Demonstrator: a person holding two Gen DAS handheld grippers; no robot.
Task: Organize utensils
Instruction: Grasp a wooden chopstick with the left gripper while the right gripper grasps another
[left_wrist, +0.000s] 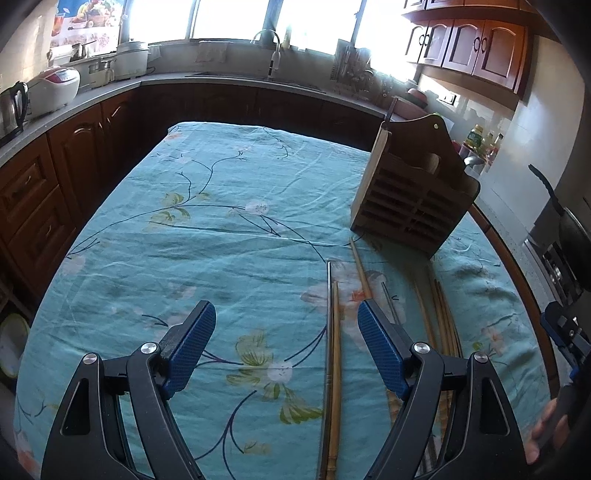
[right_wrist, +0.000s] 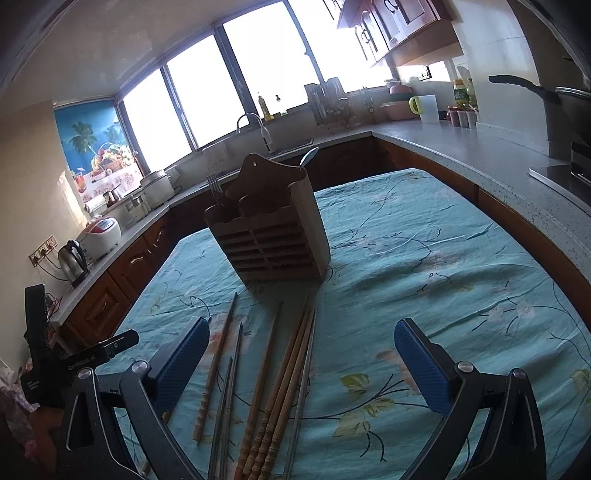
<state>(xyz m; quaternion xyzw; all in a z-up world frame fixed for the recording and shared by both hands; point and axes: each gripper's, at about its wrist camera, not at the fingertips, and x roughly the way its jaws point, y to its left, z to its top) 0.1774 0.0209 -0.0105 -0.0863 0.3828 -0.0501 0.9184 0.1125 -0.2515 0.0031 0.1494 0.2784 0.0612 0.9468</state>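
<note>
1. The left wrist view shows the left hand-held gripper (left_wrist: 286, 332) released, its blue pads spread wide above the table (left_wrist: 221, 240), nothing between them pressed. A metal chopstick (left_wrist: 328, 332) and a wooden chopstick (left_wrist: 336, 369) lie side by side on the teal floral cloth, in the gap nearer the right pad.
2. That view shows the wooden utensil holder (left_wrist: 410, 195) only from its side, standing upright on the cloth beyond the chopsticks; its contents are hard to make out.
3. The right wrist view faces the holder's (right_wrist: 269, 236) slatted front and shows a fork (right_wrist: 215, 188) rising from its left compartment and a spoon (right_wrist: 309, 157) from the right.
4. The right hand-held gripper (right_wrist: 301, 350) is also released, pads wide apart, empty. A bundle of wooden chopsticks (right_wrist: 284, 387) lies between them, with more loose ones to the left.
5. Only the right view shows part of the left tool at its left edge; the left view shows fingers (left_wrist: 543, 435) at its right edge.
</note>
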